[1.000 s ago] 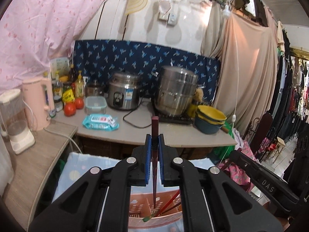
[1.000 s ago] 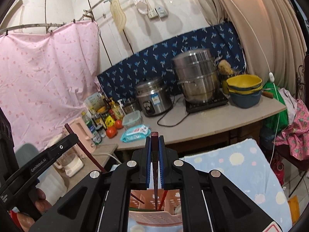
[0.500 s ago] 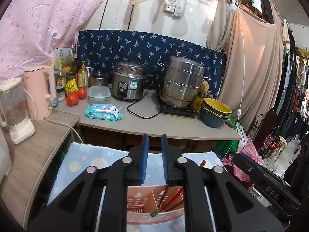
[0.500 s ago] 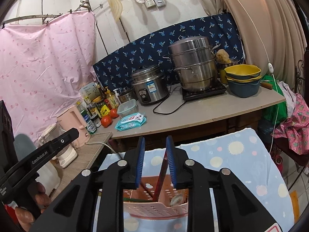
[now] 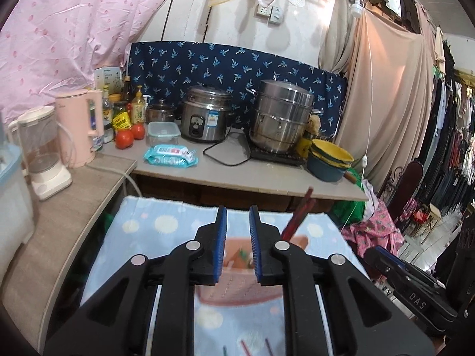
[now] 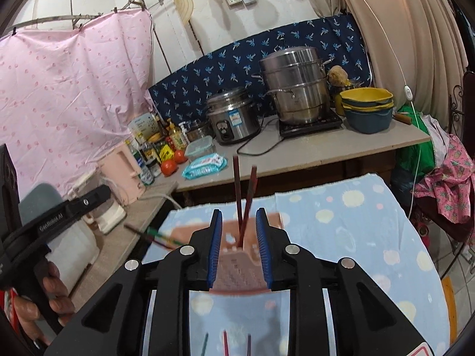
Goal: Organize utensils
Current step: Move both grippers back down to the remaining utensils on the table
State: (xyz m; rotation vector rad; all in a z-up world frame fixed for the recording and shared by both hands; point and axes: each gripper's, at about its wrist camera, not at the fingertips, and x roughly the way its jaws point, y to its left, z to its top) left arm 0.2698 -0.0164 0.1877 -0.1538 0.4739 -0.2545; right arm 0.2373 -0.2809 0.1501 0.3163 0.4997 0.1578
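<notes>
While both grippers hung over the table, two dark red chopsticks [image 6: 244, 204] stood tilted in the pink holder [image 6: 237, 262].
The left gripper [image 5: 238, 238] and right gripper [image 6: 238, 238] each stood narrowly parted and empty; the holder sat on the table's blue dotted cloth [image 6: 356, 228], toward its far edge.

Left wrist fisheye close above its gripper [image 5: 238, 222], facing slightly down at 12 o'clock toward the bench [image 5: 267, 175], right wrist view likewise behind its gripper [image 6: 238, 225], both sharing the pink holder [image 6: 237, 252], steamer pot [image 5: 280, 115].
</notes>
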